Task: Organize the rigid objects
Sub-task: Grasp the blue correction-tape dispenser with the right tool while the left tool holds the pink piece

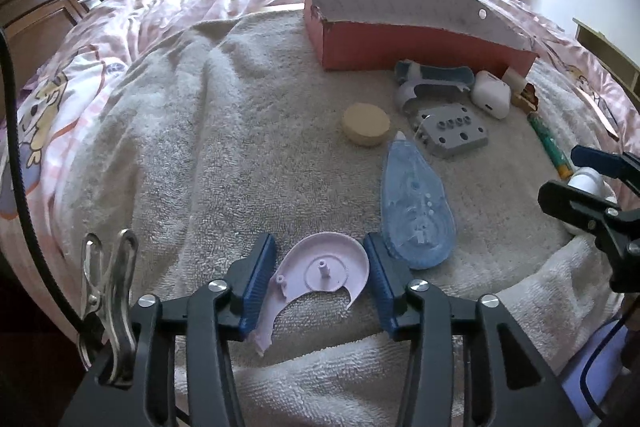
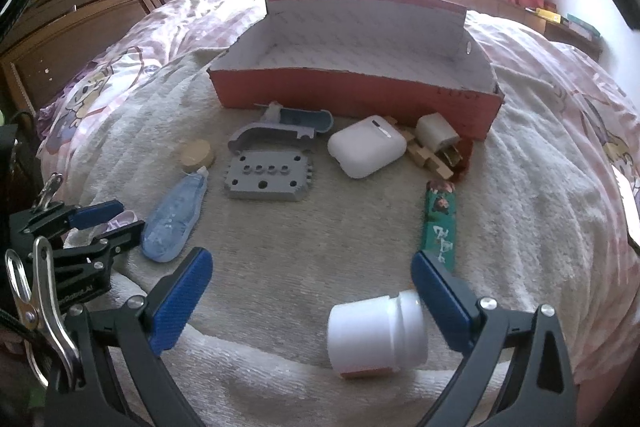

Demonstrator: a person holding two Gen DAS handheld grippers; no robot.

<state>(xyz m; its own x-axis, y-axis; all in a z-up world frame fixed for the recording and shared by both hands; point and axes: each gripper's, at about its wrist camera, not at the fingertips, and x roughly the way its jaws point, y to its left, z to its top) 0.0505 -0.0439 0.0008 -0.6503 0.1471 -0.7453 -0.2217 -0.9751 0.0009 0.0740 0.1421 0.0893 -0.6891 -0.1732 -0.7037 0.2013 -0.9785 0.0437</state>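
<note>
Left tool point(image 1: 320, 269) at 6 o'clock of its view: pads clamped on both edges of the lilac plastic shell point(image 1: 326, 273), which still rests on the towel point(image 1: 200, 155). Grip looks made, lift not yet done.

Right tool point(image 2: 312, 287) hangs wide, nothing gripped. White bottle point(image 2: 376, 335) lies on its side between the fingers, hard against the right-hand pad point(image 2: 444, 303) (touching or just beside, hard to say), clear of the other.

Mid-field on the towel: blue teardrop case point(image 1: 416, 203) at 1 o'clock from the left tool, tan disc point(image 1: 366, 125) at 12, grey block with holes point(image 2: 266, 177), grey-blue handle part point(image 2: 280, 129), white earbud case point(image 2: 366, 151), wooden pieces and a small white cube point(image 2: 436, 135), green patterned tube point(image 2: 440, 223) at 2 o'clock.

Far: red box point(image 2: 360, 95), open, on the bed at 12 o'clock. Visible interior looks empty.

Judgement: early stage. Nothing sorted yet; every item remains outside the box.
</note>
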